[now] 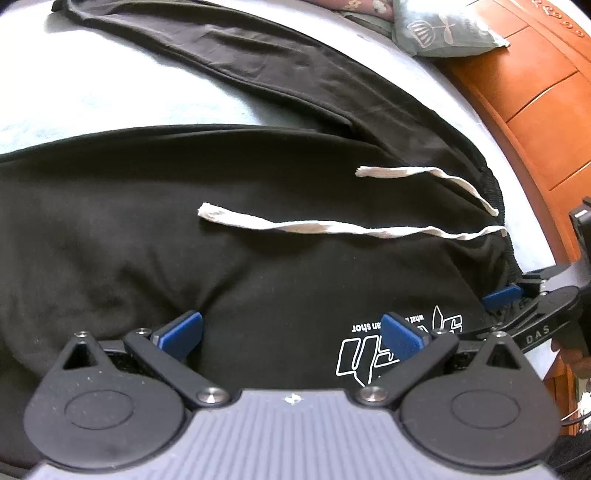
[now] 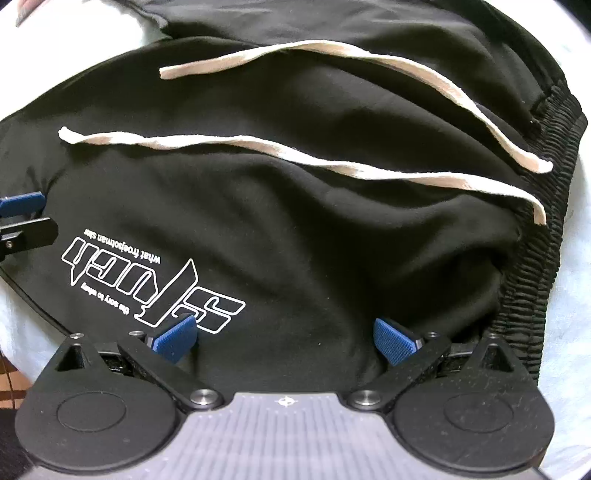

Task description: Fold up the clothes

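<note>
Black pants are lying spread on a pale sheet, waistband toward the right, one leg trailing off to the far left. Two white drawstrings are snaking loose across the front. The left gripper is sitting low over the fabric near the hip, pointing forward across the pants, its blue pads spread wide and pinching nothing. The right gripper is sitting just as low beside the waistband, its pads also wide apart, cloth lying between them but not clamped. In the left view the right gripper is showing at the right edge, "DAS" printed on its arm. A white outline logo is sitting between the two grippers, upside down to both cameras; small lines beside it are reading roughly "what froejsohnan slar" and "the story to whey", too blurred to be sure. Beyond the sheet, a pale cushion is resting by an orange wooden frame.
</note>
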The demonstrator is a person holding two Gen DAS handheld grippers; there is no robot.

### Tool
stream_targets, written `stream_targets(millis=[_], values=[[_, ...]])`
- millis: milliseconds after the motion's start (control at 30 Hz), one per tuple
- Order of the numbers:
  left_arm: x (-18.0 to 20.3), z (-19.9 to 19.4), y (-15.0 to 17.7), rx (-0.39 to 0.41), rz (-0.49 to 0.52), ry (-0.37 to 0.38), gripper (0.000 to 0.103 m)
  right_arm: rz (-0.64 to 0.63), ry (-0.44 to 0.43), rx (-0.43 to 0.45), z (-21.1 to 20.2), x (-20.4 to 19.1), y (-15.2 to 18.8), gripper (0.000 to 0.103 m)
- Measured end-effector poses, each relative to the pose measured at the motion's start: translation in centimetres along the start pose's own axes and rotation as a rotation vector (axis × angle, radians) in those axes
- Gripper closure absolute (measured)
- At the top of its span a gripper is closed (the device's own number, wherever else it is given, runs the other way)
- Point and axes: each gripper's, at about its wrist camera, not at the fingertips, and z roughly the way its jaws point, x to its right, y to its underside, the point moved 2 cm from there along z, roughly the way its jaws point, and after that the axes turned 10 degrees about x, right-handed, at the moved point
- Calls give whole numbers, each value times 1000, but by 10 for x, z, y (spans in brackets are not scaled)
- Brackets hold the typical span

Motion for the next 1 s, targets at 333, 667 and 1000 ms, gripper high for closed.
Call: stream_targets(millis=[333,667,1000], values=[[6,-14,-13,7,133,88,1,146,53,115,-39,33,8,0],[-12,-45,-68,72,381,95,1,172,622,358,-208,157,-4,0],[-72,-65,-74,152,221,16,1,65,539,786,-275,150,-103,0]])
